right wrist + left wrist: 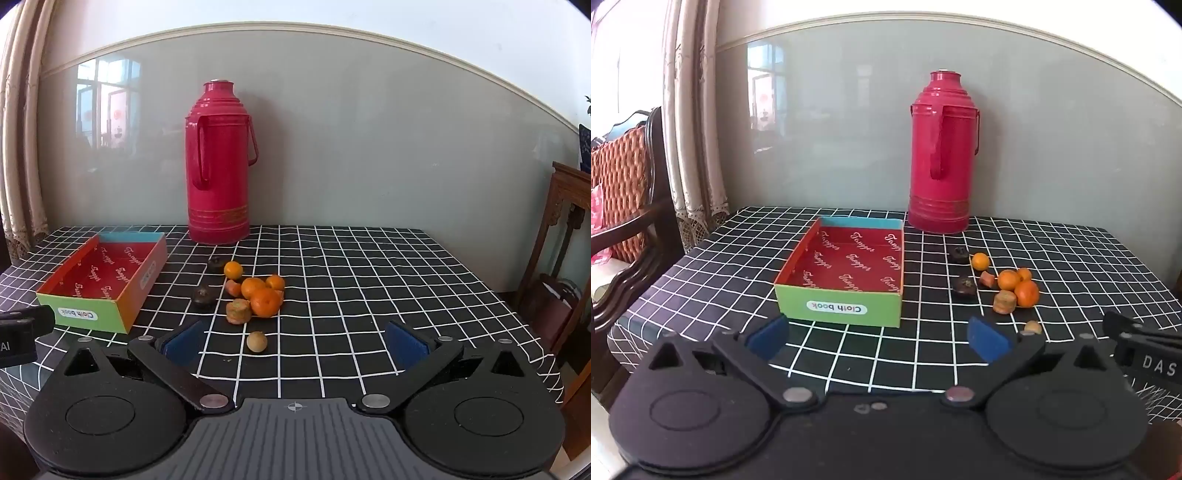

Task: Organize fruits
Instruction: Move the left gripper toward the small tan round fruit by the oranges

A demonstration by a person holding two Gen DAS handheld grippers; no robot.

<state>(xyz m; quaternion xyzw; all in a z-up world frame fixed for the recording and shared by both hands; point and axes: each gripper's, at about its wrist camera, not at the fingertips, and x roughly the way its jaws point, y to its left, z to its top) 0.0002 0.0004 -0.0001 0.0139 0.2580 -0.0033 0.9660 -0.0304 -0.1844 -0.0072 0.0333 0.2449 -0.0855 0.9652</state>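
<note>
An open cardboard box (842, 312) with a red inside and green front stands empty on the checked tablecloth; it also shows at the left in the right wrist view (127, 295). Right of it lies a cluster of oranges (1026, 293) (265, 302), two dark fruits (964, 286) (203, 296), a cut brownish piece (1004, 301) (238, 311) and a small tan fruit (1032, 327) (257, 342). My left gripper (879, 338) is open, just in front of the box. My right gripper (295, 343) is open, with the tan fruit between its fingers.
A tall red thermos (943, 155) (218, 162) stands at the back against the grey wall. A curtain and a wooden chair (631, 206) are left of the table; a wooden stand (561, 236) is at the right. The table's front edge is close below both grippers.
</note>
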